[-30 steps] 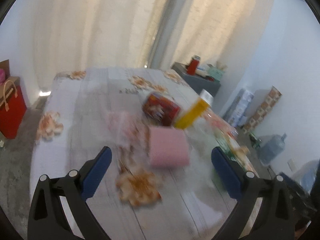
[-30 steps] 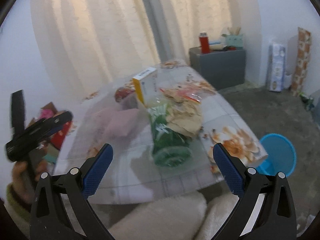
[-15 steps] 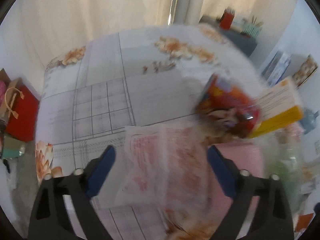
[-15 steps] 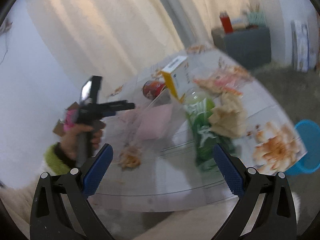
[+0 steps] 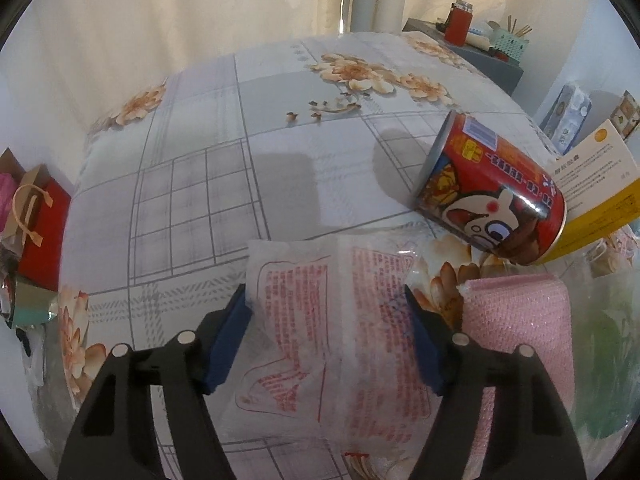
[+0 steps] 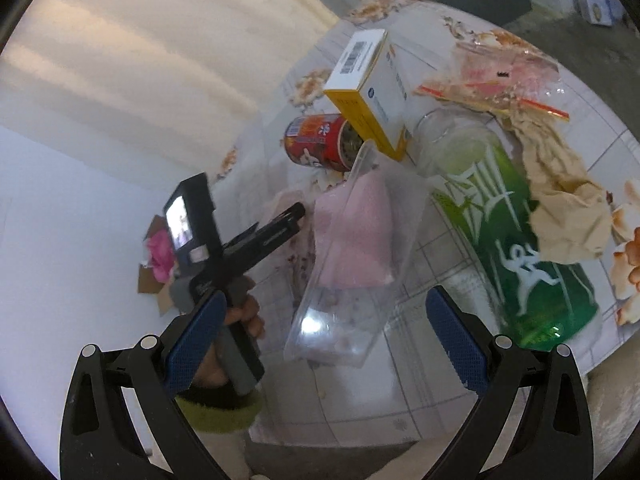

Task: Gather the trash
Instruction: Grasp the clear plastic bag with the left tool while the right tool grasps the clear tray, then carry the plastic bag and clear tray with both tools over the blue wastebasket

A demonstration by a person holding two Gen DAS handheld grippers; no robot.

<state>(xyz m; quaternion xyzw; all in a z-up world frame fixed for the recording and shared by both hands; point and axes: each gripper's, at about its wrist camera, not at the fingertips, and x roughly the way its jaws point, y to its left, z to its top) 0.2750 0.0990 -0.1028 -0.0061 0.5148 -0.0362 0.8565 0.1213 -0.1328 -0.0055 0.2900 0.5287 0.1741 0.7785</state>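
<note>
A white wrapper with red print (image 5: 332, 312) lies flat on the flowered table (image 5: 240, 128). My left gripper (image 5: 326, 320) is open, its blue pads either side of the wrapper, low over it. A red can (image 5: 492, 196) lies on its side beyond, next to a yellow-and-white box (image 5: 592, 196) and a pink sponge (image 5: 520, 328). My right gripper (image 6: 320, 328) is open and empty above a clear plastic tray (image 6: 356, 264) holding the pink sponge (image 6: 352, 232). The left gripper (image 6: 280, 220) shows in the right wrist view, by the wrapper.
A green bottle (image 6: 516, 248), crumpled brown paper (image 6: 568, 200) and a clear bag (image 6: 500, 80) lie at the table's right. A red gift bag (image 5: 40, 232) stands on the floor at left. A grey cabinet (image 5: 480, 52) stands behind the table.
My left gripper dropped down and forward onto the white wrapper, now straddling it. My right gripper swung left and tilted down over the clear tray.
</note>
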